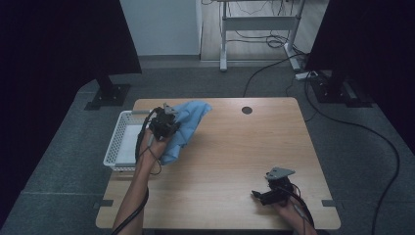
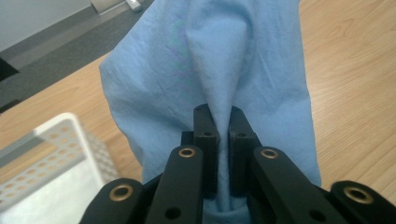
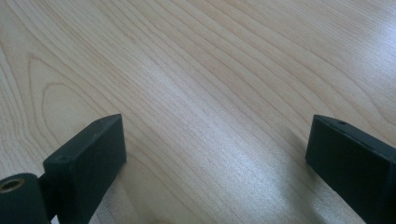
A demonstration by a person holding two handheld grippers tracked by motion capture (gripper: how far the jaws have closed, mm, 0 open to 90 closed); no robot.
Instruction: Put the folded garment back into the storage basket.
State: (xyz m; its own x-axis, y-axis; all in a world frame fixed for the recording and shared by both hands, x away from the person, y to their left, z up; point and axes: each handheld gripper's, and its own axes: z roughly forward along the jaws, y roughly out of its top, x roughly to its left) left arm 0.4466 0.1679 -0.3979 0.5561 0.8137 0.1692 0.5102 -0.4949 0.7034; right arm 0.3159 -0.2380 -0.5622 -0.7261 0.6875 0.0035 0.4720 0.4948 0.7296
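A light blue cloth [image 1: 188,125] hangs bunched over the table's back left part, next to a white basket. My left gripper [image 1: 169,128] is shut on a pinched fold of it. In the left gripper view the blue cloth [image 2: 210,65] rises in a ridge from between the closed black jaws of the left gripper [image 2: 223,135] and drapes away to both sides. My right gripper [image 1: 258,196] rests low over the table near the front right. In its own view, the right gripper [image 3: 217,149] is open with only bare wood between its fingers.
A white perforated basket [image 1: 117,147] stands at the table's left edge, just left of the cloth; its corner [image 2: 56,140] shows in the left gripper view. The wooden table [image 1: 235,147] has a round cable hole [image 1: 246,110] at the back. Desk legs and cables lie on the floor beyond.
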